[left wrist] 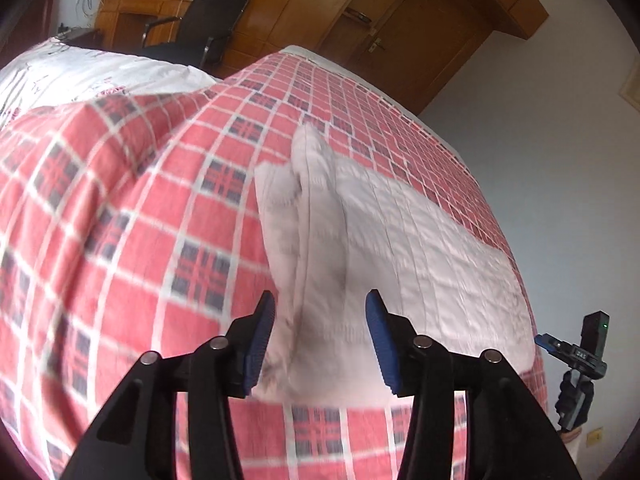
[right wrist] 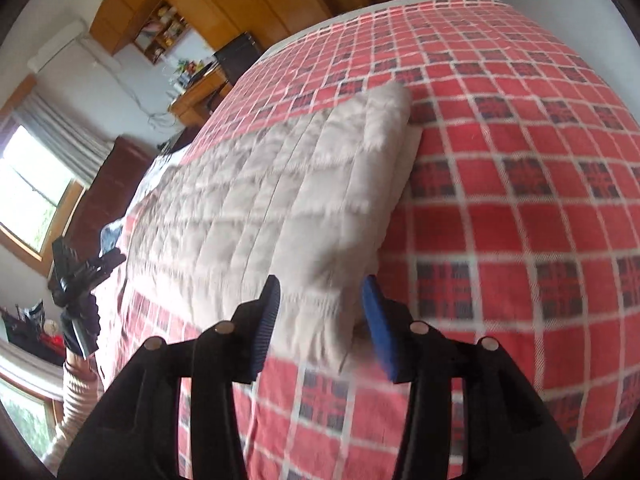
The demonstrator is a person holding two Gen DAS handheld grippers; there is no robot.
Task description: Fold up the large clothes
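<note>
A pale quilted garment [left wrist: 404,240] lies flat on a bed covered in a red checked bedspread [left wrist: 120,220], close to the bed's near edge; the left gripper [left wrist: 320,340] hovers over one end of the garment, jaws spread wide and gripping nothing; the right gripper [right wrist: 320,320] hangs over the opposite end, jaws likewise parted and empty; a wooden wardrobe [left wrist: 360,12] stands beyond the far edge.

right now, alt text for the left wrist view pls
A pale quilted garment, partly folded, lies on a bed covered by a red checked sheet, and the left gripper hangs over its near edge with jaws open and nothing between them. Behind the bed stand a black chair and wooden cupboards.
</note>
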